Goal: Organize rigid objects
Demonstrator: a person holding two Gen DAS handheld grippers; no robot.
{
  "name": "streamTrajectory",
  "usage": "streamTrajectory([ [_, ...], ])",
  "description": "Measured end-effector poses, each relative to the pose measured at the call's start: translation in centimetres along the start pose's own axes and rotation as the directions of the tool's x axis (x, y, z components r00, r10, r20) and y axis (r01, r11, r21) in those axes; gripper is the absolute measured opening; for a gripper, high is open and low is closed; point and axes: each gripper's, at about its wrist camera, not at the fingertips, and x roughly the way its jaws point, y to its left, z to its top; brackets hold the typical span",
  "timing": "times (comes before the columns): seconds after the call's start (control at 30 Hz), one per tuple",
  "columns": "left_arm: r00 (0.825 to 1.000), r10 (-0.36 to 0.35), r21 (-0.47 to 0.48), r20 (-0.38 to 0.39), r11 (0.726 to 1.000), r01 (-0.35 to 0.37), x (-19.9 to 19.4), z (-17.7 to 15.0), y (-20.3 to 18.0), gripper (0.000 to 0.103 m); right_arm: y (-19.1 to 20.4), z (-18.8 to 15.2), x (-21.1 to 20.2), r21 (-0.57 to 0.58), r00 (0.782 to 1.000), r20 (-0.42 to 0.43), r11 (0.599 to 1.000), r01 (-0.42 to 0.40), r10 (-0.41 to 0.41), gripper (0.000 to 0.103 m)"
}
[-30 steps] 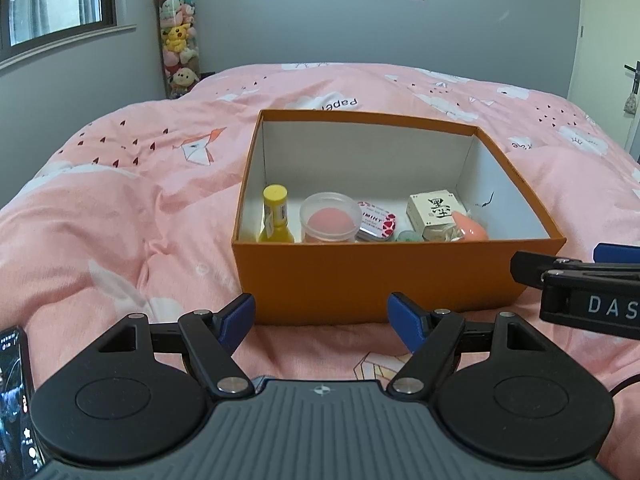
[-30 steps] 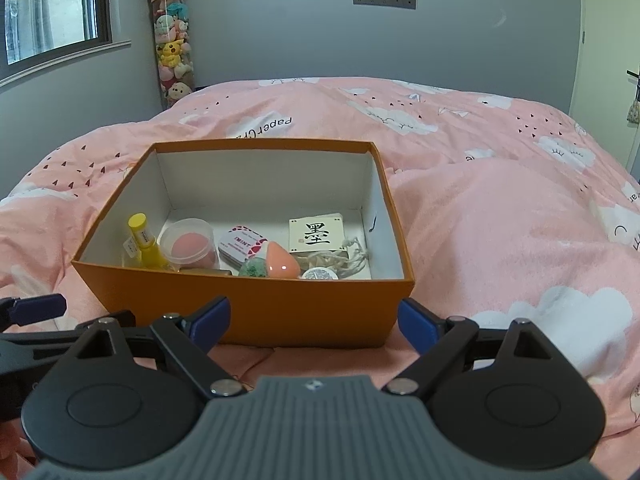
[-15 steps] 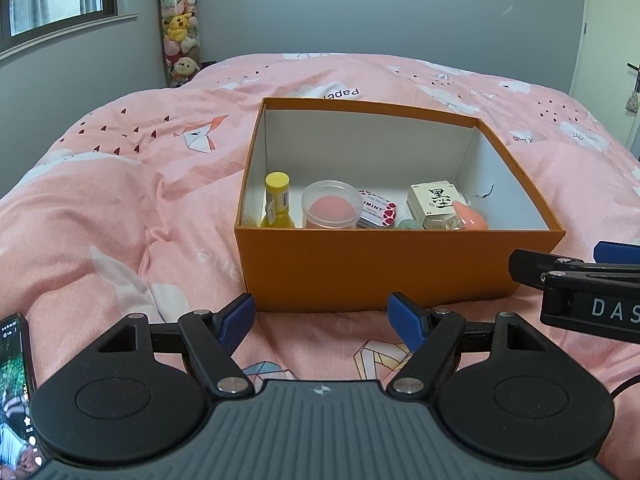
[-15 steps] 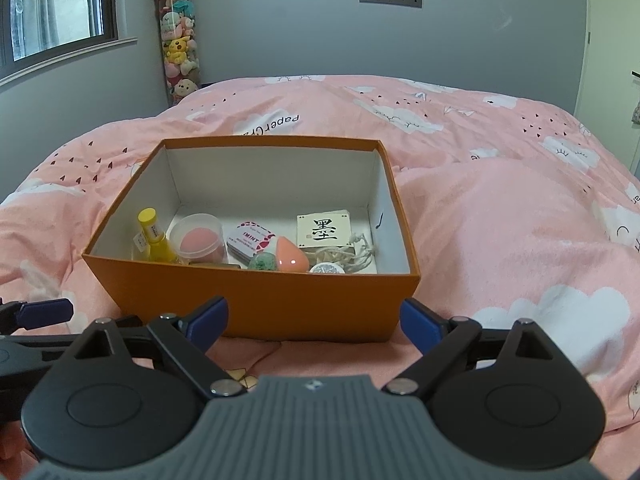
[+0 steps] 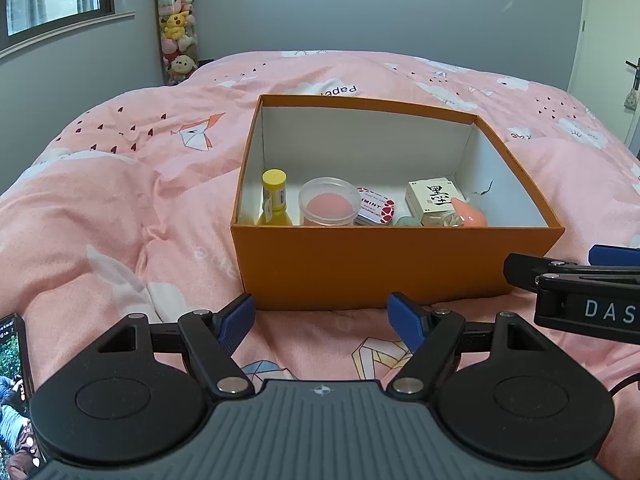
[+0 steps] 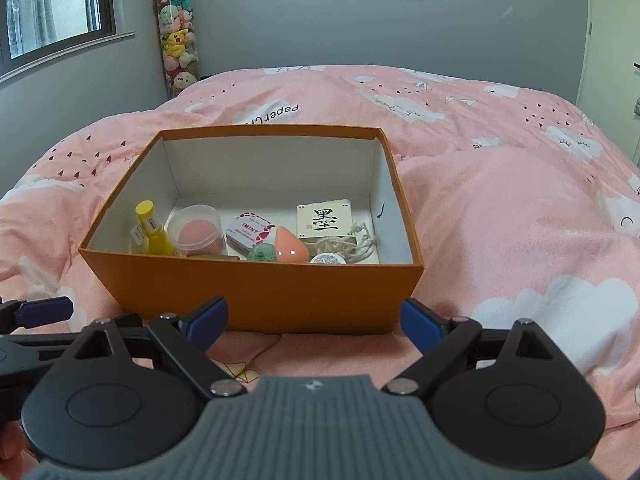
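Grippers sitting nearest, side by side above the pink duvet [image 5: 120,208]: left gripper [image 5: 321,318] with its blue fingertips [image 5: 236,322] spread wide and gripping nothing; right gripper [image 6: 314,322] likewise gaping, its pads [image 6: 420,326] touching nothing. Both are hovering just short of the near wall of the orange box [image 6: 256,292], leaving a strip of bare bedding between tips and cardboard. Box is standing open-topped on the bed, with the duvet lying open on all sides and rising in a fold to its right. Contents are crowding the near half of the floor: yellow bottle [image 6: 150,228] standing upright at left, clear tub [image 6: 196,230] holding a pink sponge just beside it, mint tin [image 6: 250,232], green sponge [image 6: 261,254], peach egg-shaped sponge [image 6: 291,246], and white ink box [image 6: 325,220] toward the right. Right wrist view alone is showing a silver disc [image 6: 328,259] and a tangle of cord [image 6: 352,244] by the near wall; left wrist view alone is showing a phone [image 5: 14,384] at the lower left edge. Plush-toy tube [image 6: 178,32] is standing in the far corner by the window [image 6: 52,8].
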Motion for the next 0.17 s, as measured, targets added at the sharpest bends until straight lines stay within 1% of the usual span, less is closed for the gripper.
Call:
streamTrajectory([
  [0.17,1.000,0.004,0.009,0.009,1.000,-0.004,-0.19,-0.01,-0.26,0.089,-0.02,0.00,0.01,0.001,1.000,-0.001,1.000,-0.001,0.001,0.092],
])
